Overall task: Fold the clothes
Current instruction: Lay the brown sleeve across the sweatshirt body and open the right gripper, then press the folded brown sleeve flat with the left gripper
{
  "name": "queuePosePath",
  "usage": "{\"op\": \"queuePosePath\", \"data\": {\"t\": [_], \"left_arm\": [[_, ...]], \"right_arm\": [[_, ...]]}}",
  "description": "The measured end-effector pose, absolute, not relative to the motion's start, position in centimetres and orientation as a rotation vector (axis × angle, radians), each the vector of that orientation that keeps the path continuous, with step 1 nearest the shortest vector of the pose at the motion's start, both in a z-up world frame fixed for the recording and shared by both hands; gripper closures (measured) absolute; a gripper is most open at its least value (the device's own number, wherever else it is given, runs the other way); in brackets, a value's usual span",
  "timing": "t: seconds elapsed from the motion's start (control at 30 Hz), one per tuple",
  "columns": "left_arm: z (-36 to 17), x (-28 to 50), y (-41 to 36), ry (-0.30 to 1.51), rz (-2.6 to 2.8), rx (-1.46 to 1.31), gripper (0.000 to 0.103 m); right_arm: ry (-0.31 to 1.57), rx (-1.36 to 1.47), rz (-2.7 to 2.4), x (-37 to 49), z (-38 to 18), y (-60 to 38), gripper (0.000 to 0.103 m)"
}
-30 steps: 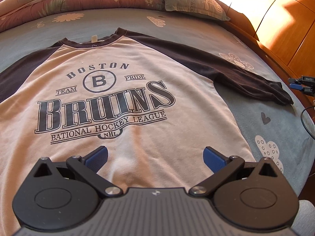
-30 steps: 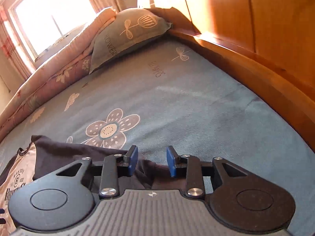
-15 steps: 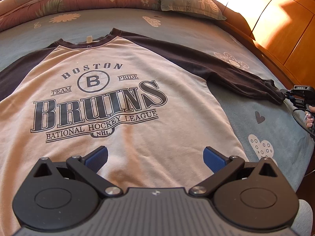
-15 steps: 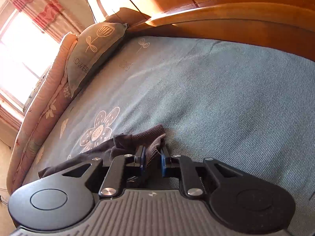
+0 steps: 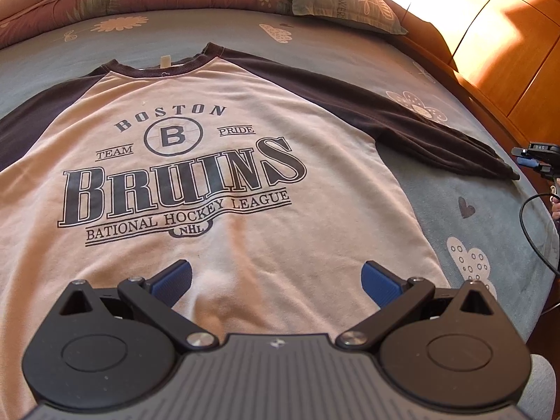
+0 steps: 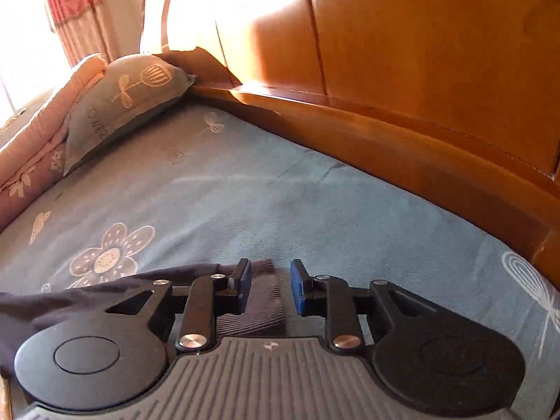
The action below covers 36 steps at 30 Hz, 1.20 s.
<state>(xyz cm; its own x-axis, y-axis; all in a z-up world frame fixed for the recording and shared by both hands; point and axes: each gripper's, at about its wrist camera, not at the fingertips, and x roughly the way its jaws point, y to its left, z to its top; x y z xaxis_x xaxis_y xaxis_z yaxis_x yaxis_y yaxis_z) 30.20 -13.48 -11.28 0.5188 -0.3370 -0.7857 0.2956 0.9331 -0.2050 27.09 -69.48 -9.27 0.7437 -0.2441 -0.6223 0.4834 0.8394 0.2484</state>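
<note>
The shirt (image 5: 196, 189) lies face up and spread flat on the bed (image 5: 483, 231), its collar toward the pillow (image 5: 346, 3); its right sleeve (image 5: 402, 119), half a second ago bunched and pinched at the cuff, now lies straight out from the shirt toward the headboard (image 6: 420, 133); I judge the smoothing of that sleeve done and the first fold not yet begun. The right tongs (image 6: 269, 287) have just been opening after that pinch; they now stand partly open, the ribbed cuff (image 6: 259, 301) flat between the pads, the left pad over its edge, contact uncertain, the right pad clear. The left tongs (image 5: 276, 280) hang wide open over the shirt's lower part, holding nothing.
</note>
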Motion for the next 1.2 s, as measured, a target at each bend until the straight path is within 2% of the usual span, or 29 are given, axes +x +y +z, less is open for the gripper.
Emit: {"op": "queuePosePath", "data": {"t": [0.07,0.13,0.3,0.47,0.6,0.7,0.77,0.83,0.9,1.03,1.2], "left_arm": [[-11.3,30.5,-13.1,0.953,-0.358,-0.052,0.001],[-11.2,30.7,-12.7,0.951,-0.344,-0.06,0.001],[-10.6,31.0,-11.7,0.944,-0.321,-0.054,0.001],[-9.6,32.1,-10.9,0.94,-0.322,-0.032,0.001],[-8.3,34.7,-11.8,0.963,-0.402,-0.029,0.001],[-6.5,37.6,-13.9,0.948,-0.5,-0.029,0.001],[-5.5,40.1,-16.0,0.938,-0.576,-0.057,0.001],[-4.9,43.2,-18.6,0.946,-0.648,-0.097,0.001],[-4.7,46.5,-21.8,0.954,-0.715,-0.137,0.001],[-6.3,53.3,-28.0,1.0,-0.793,-0.233,0.001],[-11.1,58.9,-32.6,1.09,-0.775,-0.323,0.001]], "right_arm": [[0.625,0.354,-0.294,28.7,-8.5,-65.9,0.054],[0.646,0.296,-0.159,31.2,-8.2,-61.1,0.046],[0.668,0.267,0.051,36.8,-9.2,-49.4,0.042],[0.73,0.169,-0.003,39.2,-12.4,-42.1,0.041],[0.75,0.078,-0.07,37.3,-13.5,-41.0,0.033],[0.655,0.137,-0.072,36.5,-12.2,-42.5,0.029],[0.639,0.161,-0.081,36.9,-12.4,-43.1,0.019],[0.695,0.192,-0.064,37.6,-14.1,-43.4,0.018],[0.673,0.164,-0.037,37.2,-14.9,-43.1,0.012],[0.681,0.127,-0.004,37.1,-15.2,-43.0,0.011],[0.688,0.124,0.015,37.2,-15.1,-43.1,0.009]]}}
